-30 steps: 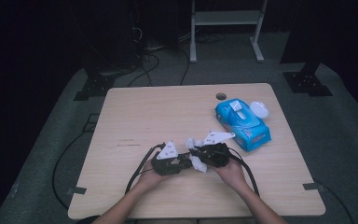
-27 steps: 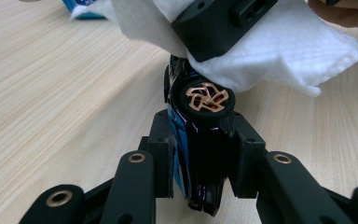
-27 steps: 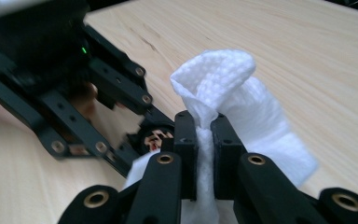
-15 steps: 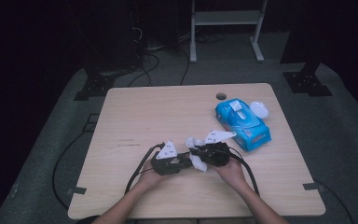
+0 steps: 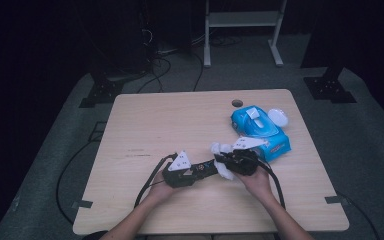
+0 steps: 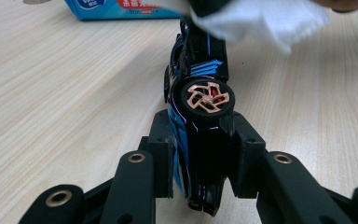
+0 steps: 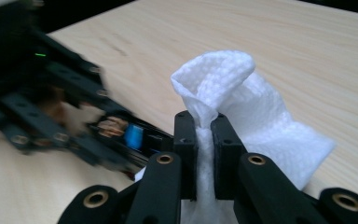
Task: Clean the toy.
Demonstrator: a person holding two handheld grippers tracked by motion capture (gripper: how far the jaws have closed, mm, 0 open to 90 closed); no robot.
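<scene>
Gripping a black-and-blue toy car near the table's front edge, the left gripper clamps its body. The right gripper – jaws pinched on a white wipe – presses the cloth against the car's far end.

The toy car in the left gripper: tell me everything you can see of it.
The toy car is black and glossy, plastic by its look, with blue stripes and thin violet edge lines. One wheel faces the left gripper view, a black tyre around a copper spoked rim with red at the hub. The left gripper clamps its body from both sides, holding it on its side just above the table. A white wipe, held by the right gripper, lies over its far end.
</scene>
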